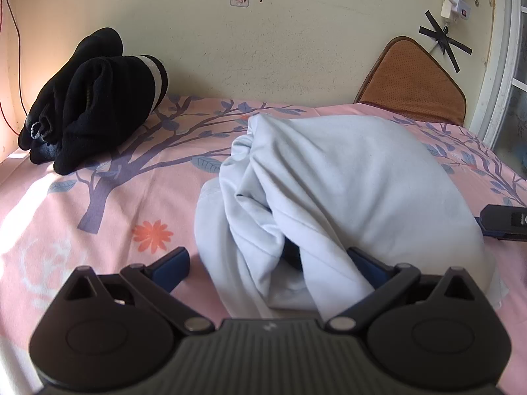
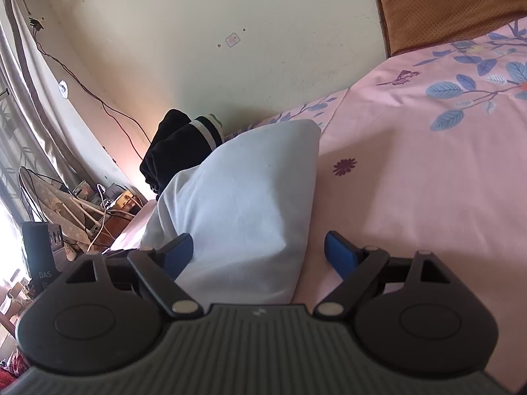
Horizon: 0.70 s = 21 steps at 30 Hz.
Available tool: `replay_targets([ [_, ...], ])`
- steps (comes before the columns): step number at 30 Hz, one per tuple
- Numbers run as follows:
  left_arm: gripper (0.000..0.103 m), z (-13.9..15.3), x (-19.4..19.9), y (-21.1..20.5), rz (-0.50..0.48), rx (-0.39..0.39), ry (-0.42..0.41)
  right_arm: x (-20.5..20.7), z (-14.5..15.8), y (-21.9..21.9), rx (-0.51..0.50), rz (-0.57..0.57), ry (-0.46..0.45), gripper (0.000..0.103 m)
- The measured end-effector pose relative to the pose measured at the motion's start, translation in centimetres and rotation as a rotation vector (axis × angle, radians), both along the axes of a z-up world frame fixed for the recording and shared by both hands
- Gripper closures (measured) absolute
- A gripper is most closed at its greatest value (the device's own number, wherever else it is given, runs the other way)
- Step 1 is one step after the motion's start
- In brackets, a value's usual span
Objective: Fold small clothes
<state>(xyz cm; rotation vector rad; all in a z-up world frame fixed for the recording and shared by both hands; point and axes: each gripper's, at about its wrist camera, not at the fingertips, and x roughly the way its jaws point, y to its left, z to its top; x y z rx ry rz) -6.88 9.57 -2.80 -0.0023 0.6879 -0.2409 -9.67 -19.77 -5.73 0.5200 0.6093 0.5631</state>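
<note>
Garment: pale blue garment [image 1: 346, 177], bunched on the pink bedsheet [image 1: 98, 217], lying between the fingers of both my tongs.
Left tongs [image 1: 273, 263]: released, spread wide; cloth draped over its right finger.
Right tongs [image 2: 258, 251]: released, spread wide, pressing on nothing.
Handling: I judge it light, limp, non-slippery, not fragile.
Hold: hem edge nearest my left tongs, pinching a single layer.
Other: black clothes [image 1: 89, 98] well beyond, by the wall.
</note>
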Motion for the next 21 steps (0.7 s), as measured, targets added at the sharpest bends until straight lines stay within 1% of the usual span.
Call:
replay_targets([
  [9,0.0,-0.07,-0.25,0.17,-0.003,-0.011,-0.007,0.03,0.02,0.1,-0.002,0.011,-0.004,0.011],
  [21,0.0,-0.07,-0.39,0.24,-0.004,-0.018,-0.008,0.01,0.01,0.15,-0.002,0.011,-0.004,0.01],
])
